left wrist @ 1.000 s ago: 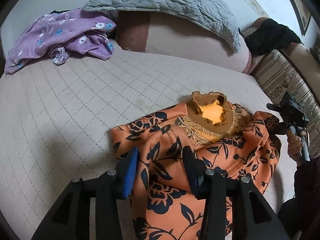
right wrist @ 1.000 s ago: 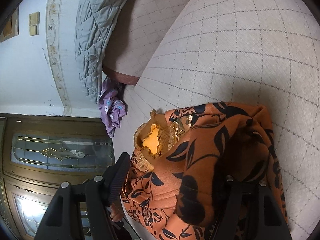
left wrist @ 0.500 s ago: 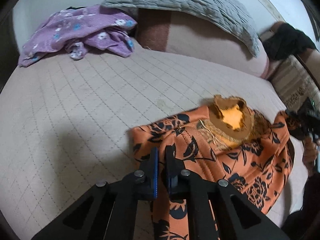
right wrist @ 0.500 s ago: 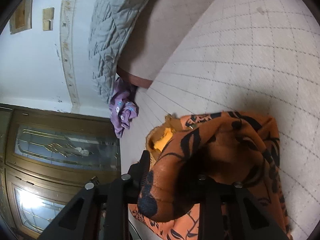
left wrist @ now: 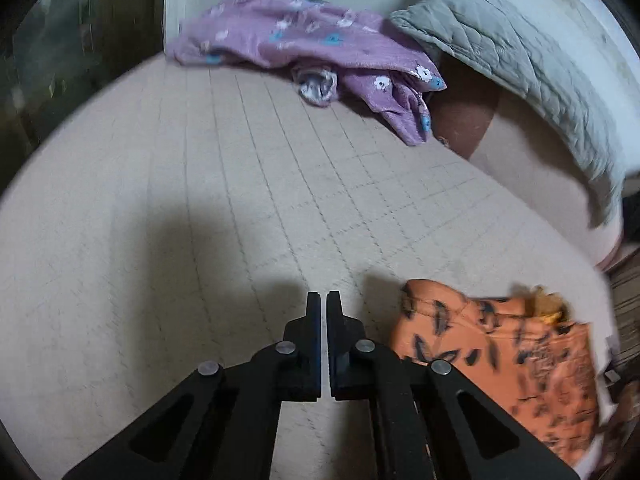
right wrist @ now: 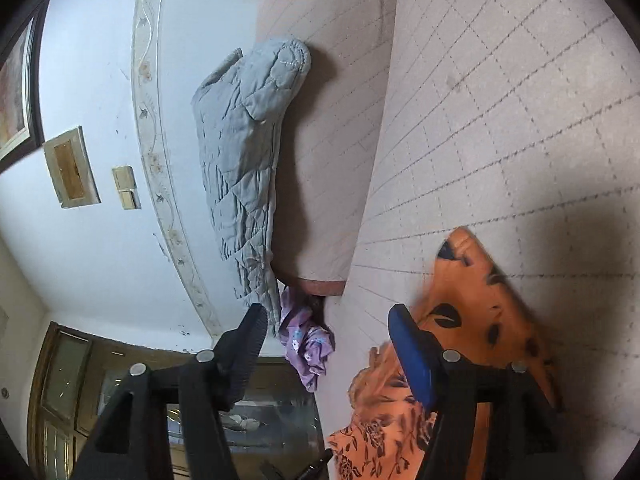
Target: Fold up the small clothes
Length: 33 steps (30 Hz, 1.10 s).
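Observation:
An orange garment with black flowers (left wrist: pixel 500 356) lies folded on the beige quilted bed (left wrist: pixel 200 220), at the lower right of the left wrist view. My left gripper (left wrist: pixel 324 300) is shut and empty, to the left of the garment and apart from it. In the right wrist view the garment (right wrist: pixel 480 312) lies under and beside my right gripper (right wrist: pixel 326 322), which is open and empty. A purple flowered garment (left wrist: pixel 320 48) lies crumpled at the far side of the bed; it also shows in the right wrist view (right wrist: pixel 306 344).
A grey quilted blanket (left wrist: pixel 520 52) drapes over a beige bolster (left wrist: pixel 540 184) along the wall. A striped cushion edge (left wrist: pixel 624 304) shows at the far right. A glass-panelled wooden door (right wrist: pixel 80 392) stands beyond the bed's end.
Both grippers have let go of the orange garment. My left gripper moved left off it, still shut. My right gripper opened and lifted away, and the garment now lies folded.

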Tool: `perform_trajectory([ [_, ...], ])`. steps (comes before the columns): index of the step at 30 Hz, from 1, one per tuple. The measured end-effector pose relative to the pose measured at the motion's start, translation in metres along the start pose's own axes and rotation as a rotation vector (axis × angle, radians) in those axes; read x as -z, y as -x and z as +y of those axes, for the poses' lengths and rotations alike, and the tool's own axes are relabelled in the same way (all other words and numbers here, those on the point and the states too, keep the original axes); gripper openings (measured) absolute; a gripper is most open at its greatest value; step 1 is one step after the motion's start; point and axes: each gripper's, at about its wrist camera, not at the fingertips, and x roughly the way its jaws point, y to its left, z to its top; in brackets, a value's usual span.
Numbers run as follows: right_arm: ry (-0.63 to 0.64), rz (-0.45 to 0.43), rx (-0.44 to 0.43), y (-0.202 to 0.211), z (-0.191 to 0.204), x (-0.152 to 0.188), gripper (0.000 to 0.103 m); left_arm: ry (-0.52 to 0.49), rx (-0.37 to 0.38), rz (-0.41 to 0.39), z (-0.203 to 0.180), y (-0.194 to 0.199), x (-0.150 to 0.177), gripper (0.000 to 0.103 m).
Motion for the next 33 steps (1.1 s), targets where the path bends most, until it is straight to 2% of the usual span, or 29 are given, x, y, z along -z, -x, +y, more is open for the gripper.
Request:
perform_trajectory([
  [3,0.066,-0.006,0.035,0.004,0.011,-0.001,0.067,-0.042,-0.031,-0.027,-0.009,0.008,0.005,0.002],
  [6,0.113,0.026,0.07,0.002,0.023,0.004,0.067,-0.111,0.002,-0.043,-0.029,0.022,0.015,0.002],
  [8,0.148,0.054,0.107,0.003,0.028,0.01,0.066,-0.175,-0.006,-0.06,-0.046,0.032,0.025,0.002],
  [11,0.206,0.104,0.186,0.005,0.036,0.025,0.058,-0.23,0.009,-0.049,-0.068,0.038,0.044,0.004],
  [14,0.287,0.16,0.266,0.008,0.047,0.049,0.052,-0.265,0.013,0.009,-0.085,0.035,0.071,0.022],
  [16,0.343,0.205,0.332,0.01,0.051,0.069,0.051,-0.299,-0.012,0.032,-0.092,0.032,0.09,0.044],
  [19,0.352,0.272,0.465,0.01,0.035,0.091,0.05,-0.364,-0.175,0.059,-0.094,0.016,0.117,0.053],
  [20,0.349,0.288,0.53,0.012,0.024,0.096,0.049,-0.357,-0.175,0.055,-0.092,0.018,0.12,0.053],
  [21,0.347,0.294,0.588,0.018,0.009,0.101,0.036,-0.342,-0.171,0.056,-0.09,0.022,0.12,0.054],
  [22,0.348,0.28,0.606,0.029,-0.001,0.105,0.021,-0.321,-0.165,0.06,-0.088,0.029,0.12,0.054],
  [23,0.342,0.266,0.595,0.039,-0.004,0.108,0.02,-0.29,-0.15,0.053,-0.083,0.039,0.122,0.054],
  [25,0.292,0.243,0.558,0.064,0.002,0.113,0.024,-0.25,-0.142,0.032,-0.074,0.056,0.13,0.054],
  [27,0.306,0.21,0.515,0.091,0.012,0.119,0.025,-0.213,-0.122,0.032,-0.066,0.07,0.141,0.054],
  [29,0.314,0.178,0.513,0.108,0.018,0.124,0.034,-0.146,-0.067,0.04,-0.054,0.084,0.157,0.059],
  [30,0.286,0.17,0.507,0.117,0.015,0.127,0.053,-0.119,-0.041,0.044,-0.052,0.088,0.163,0.061],
  [31,0.248,0.169,0.482,0.121,0.011,0.129,0.079,-0.079,-0.001,0.058,-0.045,0.093,0.173,0.064],
  [33,0.187,0.175,0.422,0.128,0.003,0.133,0.081,-0.004,0.053,0.088,-0.037,0.099,0.188,0.068],
])
